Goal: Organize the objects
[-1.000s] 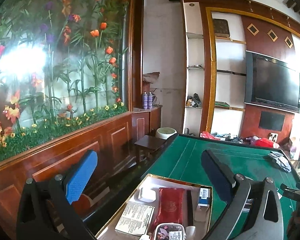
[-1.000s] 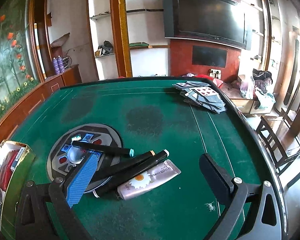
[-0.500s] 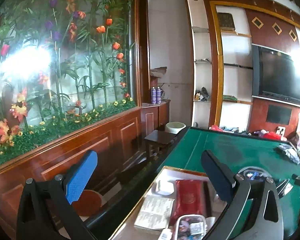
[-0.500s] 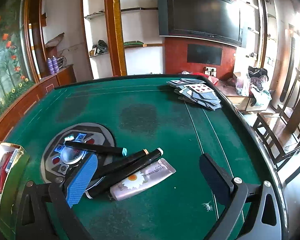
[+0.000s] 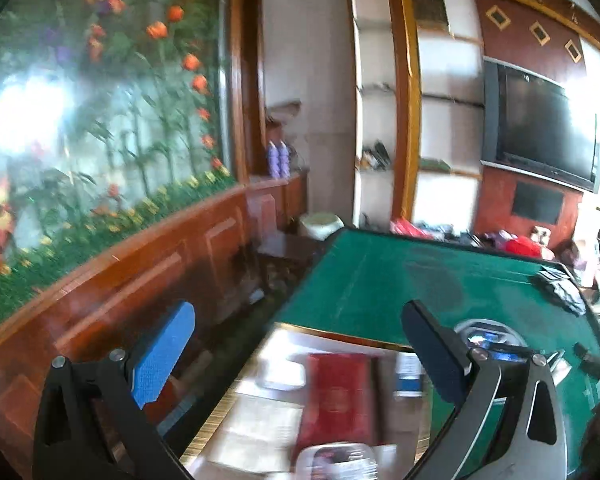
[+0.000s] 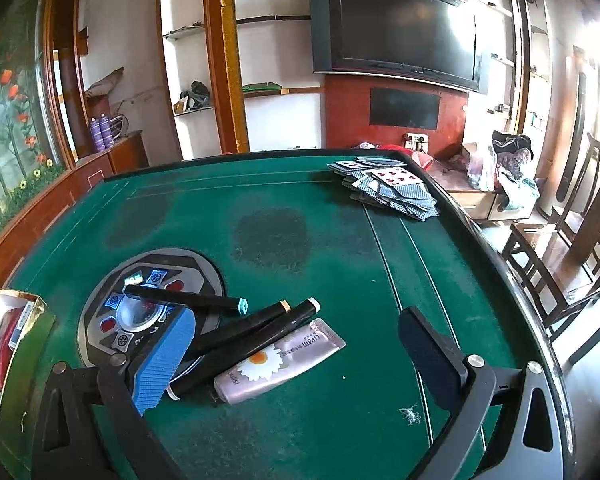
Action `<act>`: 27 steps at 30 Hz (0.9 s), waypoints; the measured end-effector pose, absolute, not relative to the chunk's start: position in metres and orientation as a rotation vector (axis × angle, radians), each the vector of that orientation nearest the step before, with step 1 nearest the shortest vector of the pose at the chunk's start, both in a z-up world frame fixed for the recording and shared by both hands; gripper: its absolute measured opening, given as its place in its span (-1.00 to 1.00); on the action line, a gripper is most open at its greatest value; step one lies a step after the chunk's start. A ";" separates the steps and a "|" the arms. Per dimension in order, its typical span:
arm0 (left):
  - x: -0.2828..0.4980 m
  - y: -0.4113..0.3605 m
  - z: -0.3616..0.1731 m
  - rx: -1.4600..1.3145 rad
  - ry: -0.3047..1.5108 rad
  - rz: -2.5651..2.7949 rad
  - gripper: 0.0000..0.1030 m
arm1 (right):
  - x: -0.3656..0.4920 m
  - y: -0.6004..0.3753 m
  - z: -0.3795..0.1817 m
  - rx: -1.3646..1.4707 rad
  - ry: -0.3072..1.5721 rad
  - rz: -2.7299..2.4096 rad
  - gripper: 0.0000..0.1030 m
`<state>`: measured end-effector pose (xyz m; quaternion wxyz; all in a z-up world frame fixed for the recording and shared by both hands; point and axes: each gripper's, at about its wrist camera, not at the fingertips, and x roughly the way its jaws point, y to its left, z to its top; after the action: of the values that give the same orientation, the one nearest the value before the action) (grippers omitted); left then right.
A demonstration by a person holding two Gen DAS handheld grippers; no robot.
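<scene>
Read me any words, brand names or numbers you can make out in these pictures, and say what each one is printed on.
"cream" on the pink daisy tube lying on the green table; a smaller line beside it is too small to read.
Fragment "ulsi" near the tube's cap end; the rest is cut off.
Red hearts, number unreadable: top card of the playing cards.
Box contents: blurred, unreadable.

L gripper (image 5: 298,354) & R gripper (image 6: 296,354): both jaws wide apart, nothing held.

Open green felt (image 6: 300,208) between scattered cards (image 6: 388,192) and pens (image 6: 244,328).
</scene>
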<state>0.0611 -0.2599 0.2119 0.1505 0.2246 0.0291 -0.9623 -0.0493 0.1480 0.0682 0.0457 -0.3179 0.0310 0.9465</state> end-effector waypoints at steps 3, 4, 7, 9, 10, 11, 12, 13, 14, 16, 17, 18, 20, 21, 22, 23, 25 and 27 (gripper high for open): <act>0.025 -0.216 0.203 0.761 0.225 -2.871 1.00 | -0.047 0.154 0.068 -0.901 0.060 2.844 1.00; 0.015 -0.200 0.198 0.798 0.282 -2.908 1.00 | -0.047 0.156 0.067 -0.887 0.052 2.827 1.00; -0.011 -0.148 0.179 0.916 0.415 -3.008 1.00 | -0.049 0.163 0.061 -0.877 0.034 2.775 1.00; -0.024 -0.114 0.165 1.016 0.422 -3.066 1.00 | -0.051 0.166 0.057 -0.889 0.023 2.744 1.00; -0.029 -0.098 0.157 1.061 0.393 -3.088 1.00 | -0.053 0.167 0.056 -0.894 0.019 2.733 0.99; -0.031 -0.089 0.153 1.079 0.369 -3.101 1.00 | -0.053 0.168 0.055 -0.895 0.017 2.726 0.99; -0.034 -0.079 0.147 1.095 0.331 -3.112 1.00 | -0.054 0.169 0.054 -0.899 0.017 2.721 0.99; -0.038 -0.073 0.142 1.106 0.303 -3.113 1.00 | -0.056 0.170 0.054 -0.907 0.016 2.719 0.99; -0.043 -0.068 0.136 1.126 0.270 -3.107 1.00 | -0.057 0.170 0.053 -0.918 0.015 2.717 0.99; -0.055 -0.066 0.124 1.173 0.242 -3.084 1.00 | -0.059 0.171 0.054 -0.938 0.019 2.717 0.99; -0.061 -0.067 0.117 1.194 0.237 -3.063 1.00 | -0.059 0.171 0.055 -0.937 0.025 2.720 0.99; -0.066 -0.068 0.114 1.205 0.235 -3.046 1.00 | -0.057 0.172 0.057 -0.931 0.031 2.726 0.99; -0.079 -0.072 0.101 1.241 0.238 -2.997 1.00 | -0.053 0.173 0.061 -0.915 0.044 2.741 0.99; -0.086 -0.075 0.095 1.273 0.240 -2.974 1.00 | -0.052 0.174 0.063 -0.912 0.050 2.748 0.99; -0.094 -0.078 0.087 1.310 0.248 -2.949 1.00 | -0.052 0.175 0.064 -0.911 0.061 2.755 1.00; -0.101 -0.080 0.080 1.351 0.264 -2.928 1.00 | -0.052 0.176 0.066 -0.915 0.077 2.762 1.00; -0.112 -0.085 0.068 1.407 0.299 -2.899 1.00 | -0.052 0.180 0.067 -0.927 0.119 2.771 1.00; -0.117 -0.090 0.062 1.415 0.329 -2.893 1.00 | -0.053 0.185 0.068 -0.940 0.162 2.773 1.00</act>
<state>-0.1171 -0.0896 0.0619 -0.0477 0.4366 0.1017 -0.8926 -0.0528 0.1845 0.0677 0.1042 -0.3187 0.0549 0.9405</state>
